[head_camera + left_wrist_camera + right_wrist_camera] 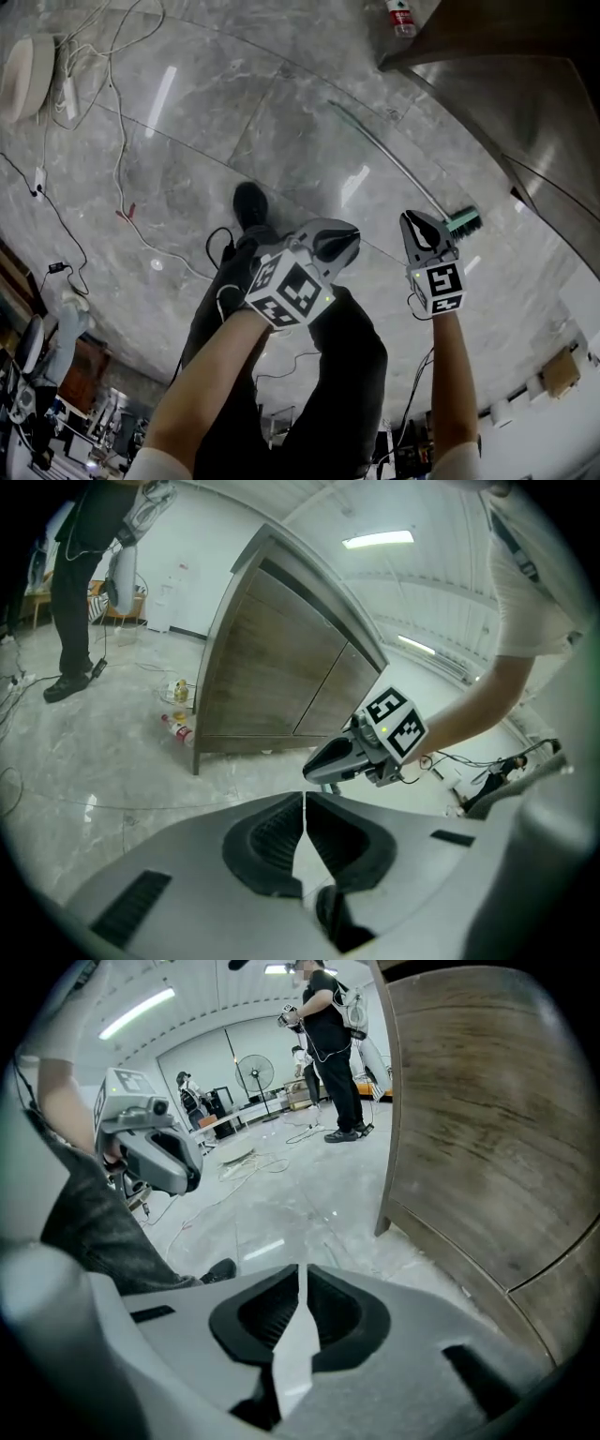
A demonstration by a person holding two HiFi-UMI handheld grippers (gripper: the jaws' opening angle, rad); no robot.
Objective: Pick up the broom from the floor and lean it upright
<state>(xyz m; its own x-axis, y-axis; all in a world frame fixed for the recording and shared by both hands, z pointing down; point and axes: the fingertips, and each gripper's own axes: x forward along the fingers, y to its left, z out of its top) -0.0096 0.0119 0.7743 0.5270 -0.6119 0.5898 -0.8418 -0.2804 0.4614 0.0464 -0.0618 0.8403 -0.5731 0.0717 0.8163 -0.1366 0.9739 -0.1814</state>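
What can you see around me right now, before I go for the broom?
broom: one, pale handle with green head, lying on the floor beside the cabinet
cabinet: one, brown wood, at the right
bottles: at least two, one with red on it, on the floor by the cabinet's corner
cables: several, white and black, strewn over the floor at the left
fan: one, standing, far back
bystanders: at least two, dark clothes, in the background
floor: grey marble
legs: dark trousers, one black shoe
left gripper: grey, shut, empty
right gripper: grey, jaws slightly apart, empty
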